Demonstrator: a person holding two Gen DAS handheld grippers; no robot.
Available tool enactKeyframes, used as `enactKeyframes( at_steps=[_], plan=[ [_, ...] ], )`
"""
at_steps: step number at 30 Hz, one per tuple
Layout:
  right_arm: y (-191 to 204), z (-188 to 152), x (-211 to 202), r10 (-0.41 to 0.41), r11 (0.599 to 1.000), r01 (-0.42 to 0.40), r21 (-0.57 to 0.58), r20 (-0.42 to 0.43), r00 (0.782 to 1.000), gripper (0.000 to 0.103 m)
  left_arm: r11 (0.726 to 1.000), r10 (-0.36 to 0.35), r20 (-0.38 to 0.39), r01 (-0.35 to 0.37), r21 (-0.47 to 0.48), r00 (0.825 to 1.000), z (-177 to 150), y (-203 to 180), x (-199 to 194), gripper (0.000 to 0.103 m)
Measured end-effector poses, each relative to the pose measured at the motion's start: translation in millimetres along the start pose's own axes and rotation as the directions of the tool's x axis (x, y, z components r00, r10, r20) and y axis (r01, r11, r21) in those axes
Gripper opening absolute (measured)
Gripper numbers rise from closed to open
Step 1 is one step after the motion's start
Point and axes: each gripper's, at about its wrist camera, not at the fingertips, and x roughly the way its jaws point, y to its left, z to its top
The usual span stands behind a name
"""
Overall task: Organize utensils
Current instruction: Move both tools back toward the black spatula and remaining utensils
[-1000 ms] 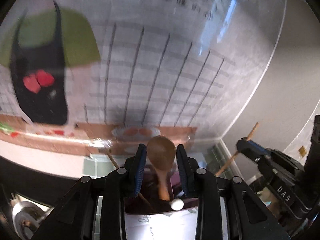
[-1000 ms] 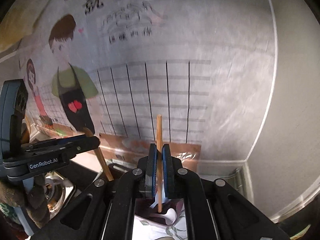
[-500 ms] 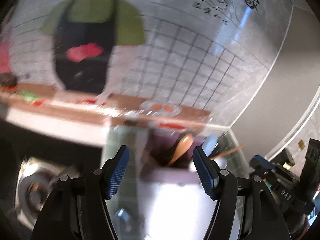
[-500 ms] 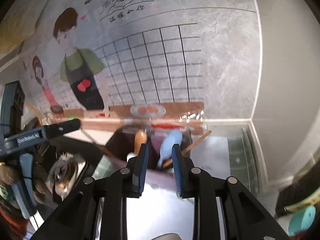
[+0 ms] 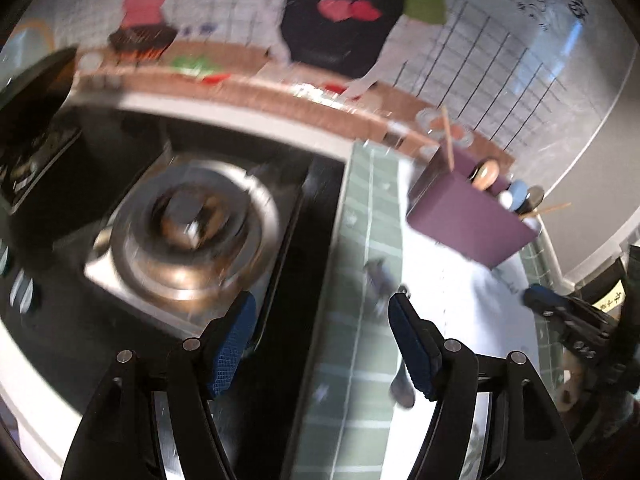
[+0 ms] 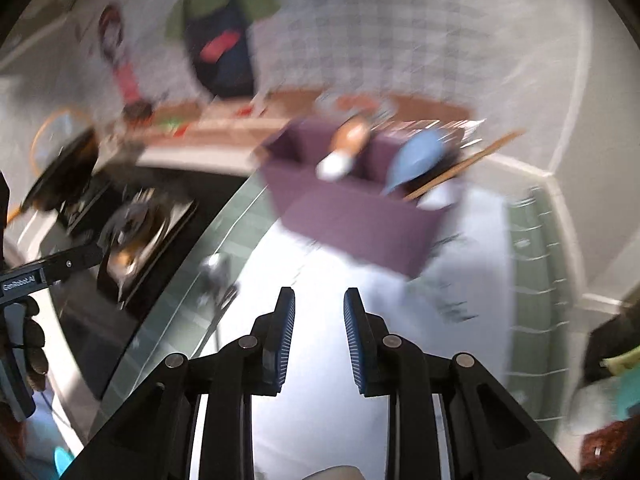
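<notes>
A purple utensil box (image 5: 468, 216) stands on a white cloth (image 5: 440, 320); it also shows in the right wrist view (image 6: 352, 216). A wooden spoon (image 6: 352, 136), a blue spoon (image 6: 416, 156) and a chopstick (image 6: 464, 164) stick out of it. My left gripper (image 5: 322, 332) is open and empty, over the green tiles (image 5: 360, 360) near the box. A metal spoon (image 5: 402, 388) lies by its right finger. My right gripper (image 6: 319, 328) is open and empty, above the cloth in front of the box. A metal utensil (image 6: 218, 276) lies left of it, blurred.
A stove with a steel burner (image 5: 188, 232) lies left of the tiled strip; it also shows in the right wrist view (image 6: 132, 236). A dark pan (image 5: 32, 92) sits at far left. A cartoon-printed wall (image 5: 344, 12) runs behind. The right gripper body (image 5: 576, 320) shows at right.
Both grippers let go of the wooden spoon and the chopstick, which now stand in the box. Both opened, pulled back and tilted down toward the counter; the left swung left toward the stove.
</notes>
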Motion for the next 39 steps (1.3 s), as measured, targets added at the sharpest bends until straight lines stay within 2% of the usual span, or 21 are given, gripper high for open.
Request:
enactKeyframes(
  at_steps=[5,7,14,17,22,24,28,35,38,39],
  plan=[
    [40,-17,30,0.079,0.995,-0.083,-0.057,-0.078,0.994,0.024,0.999,0.041,0.001,-0.041,-0.001,0.999,-22,14,-16,0.069],
    [52,-18,37,0.077,0.993,-0.084,-0.085,-0.081,0.994,0.024,0.999,0.053,0.000,-0.053,-0.005,0.999,-27,19,-19,0.069],
    [82,5,71,0.083,0.973,-0.099,-0.210,-0.082,0.993,0.026,0.995,0.089,0.004,-0.088,-0.042,0.996,-38,37,-32,0.069],
    [87,11,88,0.104,0.964,-0.125,-0.235,-0.102,0.989,0.031,0.994,0.100,-0.002,-0.100,-0.037,0.995,-42,38,-34,0.069],
    [89,19,107,0.096,0.961,-0.122,-0.249,-0.112,0.989,0.033,0.994,0.101,-0.013,-0.102,-0.043,0.995,-49,43,-39,0.069],
    [88,23,113,0.087,0.963,-0.113,-0.246,-0.113,0.990,0.037,0.993,0.112,-0.015,-0.113,-0.043,0.994,-51,45,-39,0.069],
    [94,24,125,0.056,0.957,-0.089,-0.278,-0.123,0.991,0.038,0.990,0.134,-0.015,-0.134,-0.033,0.991,-54,45,-39,0.069],
    [97,28,131,0.048,0.955,-0.076,-0.286,-0.102,0.994,0.041,0.992,0.121,-0.011,-0.120,0.021,0.993,-53,30,-42,0.069],
    [95,28,131,0.038,0.956,-0.066,-0.286,-0.102,0.994,0.036,0.993,0.110,-0.012,-0.110,0.053,0.994,-52,21,-42,0.069],
    [93,27,129,0.024,0.958,-0.051,-0.282,-0.097,0.995,0.030,0.993,0.103,-0.013,-0.102,0.064,0.995,-52,17,-42,0.069]
  ],
)
